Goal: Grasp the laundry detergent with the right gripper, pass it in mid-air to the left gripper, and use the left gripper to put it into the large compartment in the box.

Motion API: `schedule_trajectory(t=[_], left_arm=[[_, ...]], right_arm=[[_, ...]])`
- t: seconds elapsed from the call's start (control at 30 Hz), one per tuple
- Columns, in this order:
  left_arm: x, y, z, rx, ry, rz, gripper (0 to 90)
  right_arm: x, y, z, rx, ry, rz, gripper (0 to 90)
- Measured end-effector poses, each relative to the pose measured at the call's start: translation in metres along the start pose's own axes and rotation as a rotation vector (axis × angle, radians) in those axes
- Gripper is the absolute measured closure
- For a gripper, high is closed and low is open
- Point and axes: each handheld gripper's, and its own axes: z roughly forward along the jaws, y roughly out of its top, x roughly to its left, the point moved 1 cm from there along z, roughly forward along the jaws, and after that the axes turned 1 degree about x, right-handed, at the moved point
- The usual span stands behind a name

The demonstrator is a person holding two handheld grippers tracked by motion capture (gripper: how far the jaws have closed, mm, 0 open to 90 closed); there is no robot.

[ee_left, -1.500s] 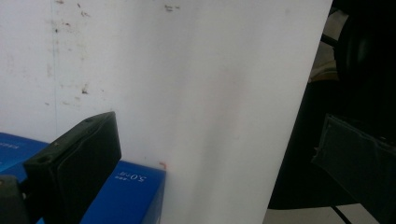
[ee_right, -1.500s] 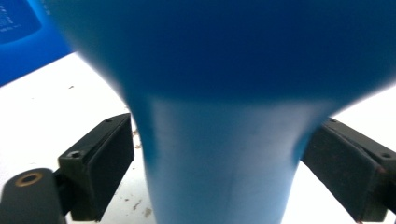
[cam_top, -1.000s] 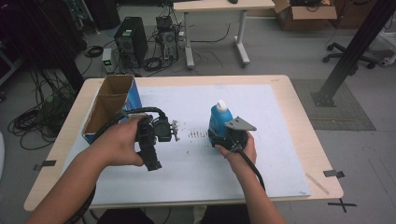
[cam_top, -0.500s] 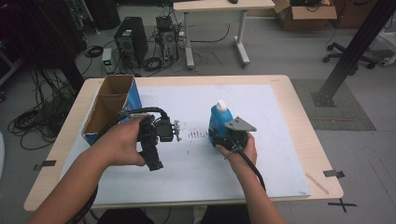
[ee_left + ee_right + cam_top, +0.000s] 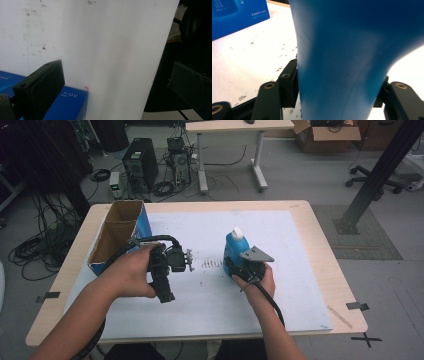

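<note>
A blue bottle (image 5: pixel 233 249) with a white cap stands upright on the white mat, right of the middle. My right gripper (image 5: pixel 243 265) grips its lower body from the near side. In the right gripper view the bottle (image 5: pixel 352 57) sits between the black pads (image 5: pixel 290 82), which press on both of its sides; the jaws have just been closing on it. My left gripper (image 5: pixel 169 261) is held above the mat left of the bottle, apart from it. In the left gripper view its jaws stand wide apart, with only mat between the fingers (image 5: pixel 40 92).
An open cardboard box (image 5: pixel 120 231) with a blue side stands at the table's left, close to the left gripper. Its blue side (image 5: pixel 68 105) shows low in the left gripper view. The white mat (image 5: pixel 300 280) covers most of the wooden table (image 5: pixel 345 290). Cables and a computer tower (image 5: pixel 140 165) are on the floor behind.
</note>
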Motion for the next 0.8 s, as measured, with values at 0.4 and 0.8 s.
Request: schedule_trajectory(t=[0.4,0.8], left_arm=[[0.001,0.0042,0.0002,0.002,-0.001,0.005,0.2],[-0.0005,0.0093,-0.0053,-0.001,0.008,0.013,0.2]], right_arm=[[-0.0011,-0.003,-0.0001,-0.024,0.011,-0.003,45.3],[-0.0092,-0.0009,-0.008,-0.062,0.077,0.035,46.2]])
